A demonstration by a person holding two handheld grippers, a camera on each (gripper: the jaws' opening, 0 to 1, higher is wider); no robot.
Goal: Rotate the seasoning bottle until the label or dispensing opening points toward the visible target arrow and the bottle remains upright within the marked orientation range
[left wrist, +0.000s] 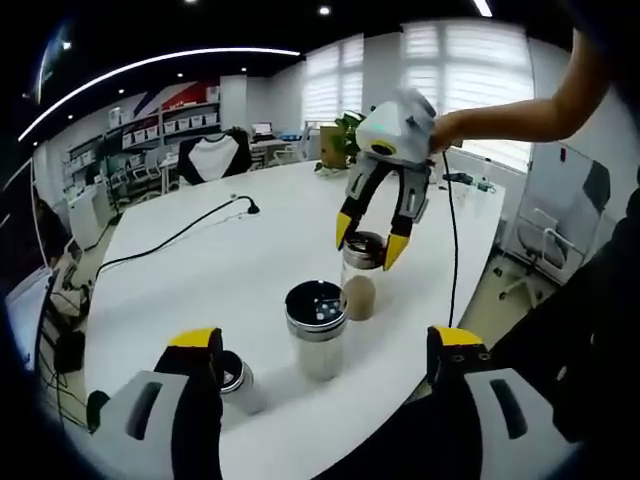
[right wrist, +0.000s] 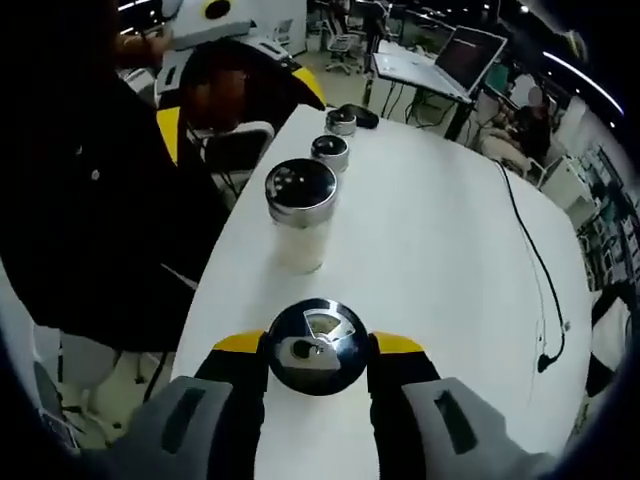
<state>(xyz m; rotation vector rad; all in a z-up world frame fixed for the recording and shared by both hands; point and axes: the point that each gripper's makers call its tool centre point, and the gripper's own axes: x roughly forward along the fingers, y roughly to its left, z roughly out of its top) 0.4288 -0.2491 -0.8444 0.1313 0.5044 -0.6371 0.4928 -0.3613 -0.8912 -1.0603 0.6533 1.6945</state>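
**Right gripper set around the bottle lid, the turn yet to come**

From where I stood, the right gripper [right wrist: 318, 345] had its yellow-tipped jaws on either side of the chrome lid of the seasoning bottle [right wrist: 318, 345], close against it; whether the pads pressed or only flanked it I could not tell. In the right gripper view the lid's dispensing opening [right wrist: 322, 325] showed as a pale wedge on top. The bottle stood upright near the table's [right wrist: 440, 220] edge. No target arrow could be made out on the white surface.

Just beyond it stood a larger shaker [right wrist: 300, 205] with a holed lid, then two smaller jars [right wrist: 330, 150] farther off in a row. A black cable [right wrist: 535, 260] trailed across the far right of the table.

The left gripper [left wrist: 325, 345] hung back with its jaws wide apart and nothing between them; a small jar [left wrist: 235, 375] sat just beside its left jaw.

I judged the step to be the grasp before the rotation. The next move would call for a firm, level hold on the lid and a slow twist about the bottle's own axis, without tipping it or nudging the shaker close behind.
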